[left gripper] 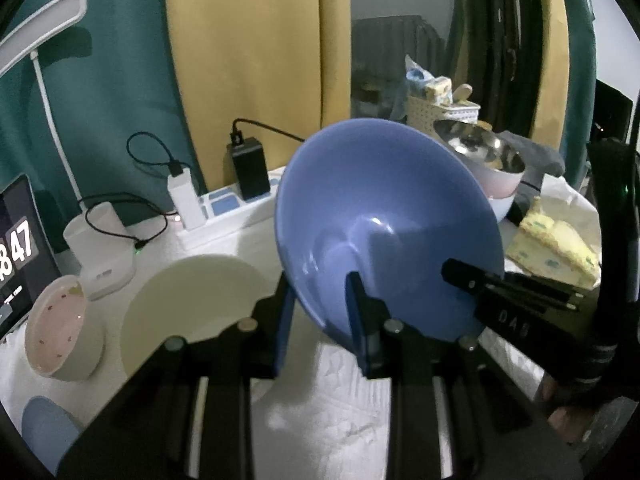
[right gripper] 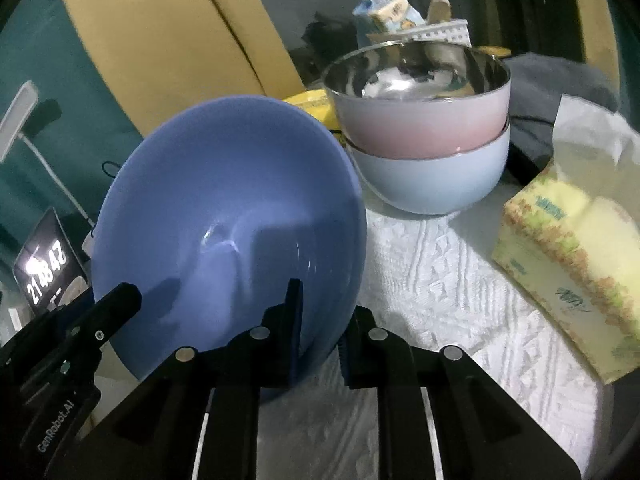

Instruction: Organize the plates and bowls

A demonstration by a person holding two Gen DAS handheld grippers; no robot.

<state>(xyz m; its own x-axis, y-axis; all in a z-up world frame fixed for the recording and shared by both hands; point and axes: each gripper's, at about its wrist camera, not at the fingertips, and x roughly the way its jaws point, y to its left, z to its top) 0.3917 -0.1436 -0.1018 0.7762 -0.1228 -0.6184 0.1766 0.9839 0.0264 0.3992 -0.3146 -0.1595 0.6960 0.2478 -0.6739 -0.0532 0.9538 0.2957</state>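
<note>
A large blue bowl (left gripper: 384,208) (right gripper: 224,200) is tipped up on edge over the white tablecloth, its hollow facing both cameras. My left gripper (left gripper: 320,320) is shut on its lower rim, one finger inside the bowl and one outside. My right gripper (right gripper: 322,328) is shut on the rim at the bowl's right side. In the left wrist view a right finger (left gripper: 464,274) reaches over the rim; in the right wrist view a left finger (right gripper: 120,300) shows at the bowl's lower left.
A steel-lined pink bowl (right gripper: 420,124) sits nested in a pale blue bowl (right gripper: 432,180) behind, beside a tissue pack (right gripper: 568,260). To the left lie a cream plate (left gripper: 188,296), a small pink bowl (left gripper: 56,328), a power strip (left gripper: 224,216), a lamp base (left gripper: 100,256) and a clock screen (left gripper: 16,248).
</note>
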